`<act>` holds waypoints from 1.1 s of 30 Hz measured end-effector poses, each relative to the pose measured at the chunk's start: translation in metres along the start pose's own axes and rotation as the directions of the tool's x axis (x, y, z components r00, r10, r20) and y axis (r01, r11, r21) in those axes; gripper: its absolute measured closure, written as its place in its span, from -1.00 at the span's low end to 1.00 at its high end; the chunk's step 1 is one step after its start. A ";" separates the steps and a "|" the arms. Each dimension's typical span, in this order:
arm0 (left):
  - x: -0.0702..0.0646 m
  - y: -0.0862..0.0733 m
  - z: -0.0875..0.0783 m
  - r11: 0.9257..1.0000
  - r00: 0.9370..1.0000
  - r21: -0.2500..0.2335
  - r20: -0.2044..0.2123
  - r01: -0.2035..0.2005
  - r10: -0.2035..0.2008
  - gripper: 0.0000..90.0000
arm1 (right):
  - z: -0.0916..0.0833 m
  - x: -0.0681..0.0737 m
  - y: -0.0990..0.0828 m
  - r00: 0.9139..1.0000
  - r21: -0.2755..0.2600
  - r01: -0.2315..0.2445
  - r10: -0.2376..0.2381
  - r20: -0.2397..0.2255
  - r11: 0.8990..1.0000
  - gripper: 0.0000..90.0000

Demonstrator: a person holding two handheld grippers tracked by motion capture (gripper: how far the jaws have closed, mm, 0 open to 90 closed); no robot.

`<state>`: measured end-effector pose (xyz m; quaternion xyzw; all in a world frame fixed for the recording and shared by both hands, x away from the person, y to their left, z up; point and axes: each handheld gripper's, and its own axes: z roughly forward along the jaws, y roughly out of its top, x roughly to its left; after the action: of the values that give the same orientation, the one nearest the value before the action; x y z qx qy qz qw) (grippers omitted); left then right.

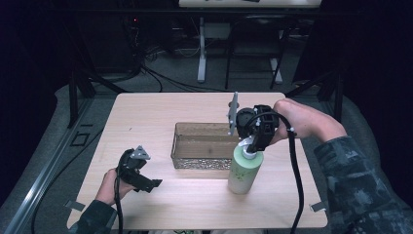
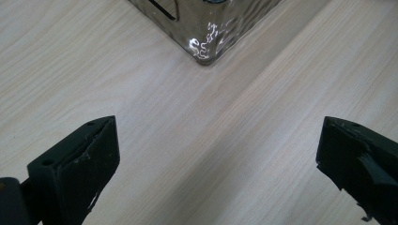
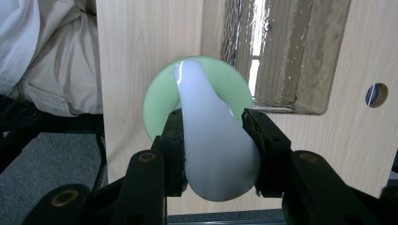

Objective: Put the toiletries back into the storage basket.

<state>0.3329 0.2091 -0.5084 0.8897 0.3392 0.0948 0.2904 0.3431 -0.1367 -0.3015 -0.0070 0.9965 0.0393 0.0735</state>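
A pale green pump bottle (image 1: 245,171) stands upright on the wooden table, just in front of the right end of a clear glass tray (image 1: 202,163). From above, my right gripper (image 1: 252,145) is shut on the bottle's white pump head (image 3: 213,140), both pads pressing its sides. The green bottle top (image 3: 162,101) shows beneath the head. My left gripper (image 1: 155,184) rests low at the table's front left, jaws wide open with nothing between them (image 2: 216,159). It looks toward a corner of the glass tray (image 2: 206,42).
The tray (image 3: 281,56) lies at mid table with tall wavy glass walls. The table's right edge has a round hole (image 3: 376,93). Cables trail from both grippers toward the front edge. Beyond the table stand desk legs and floor cables.
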 end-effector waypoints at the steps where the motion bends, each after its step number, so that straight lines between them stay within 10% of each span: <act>1: 0.000 0.000 0.000 1.000 1.000 0.000 0.000 -0.001 0.001 -1.00 | -0.001 0.000 0.000 1.000 -0.003 -0.001 0.001 0.001 1.000 0.39; 33: 0.000 -0.002 -0.001 1.000 1.000 0.002 -0.003 0.006 -0.006 -1.00 | -0.049 -0.012 0.003 0.999 0.007 0.011 -0.011 0.040 1.000 0.39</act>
<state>0.3315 0.2105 -0.5087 0.8888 0.3424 0.0951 0.2895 0.3478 -0.1375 -0.2516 -0.0116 0.9949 0.0358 0.0938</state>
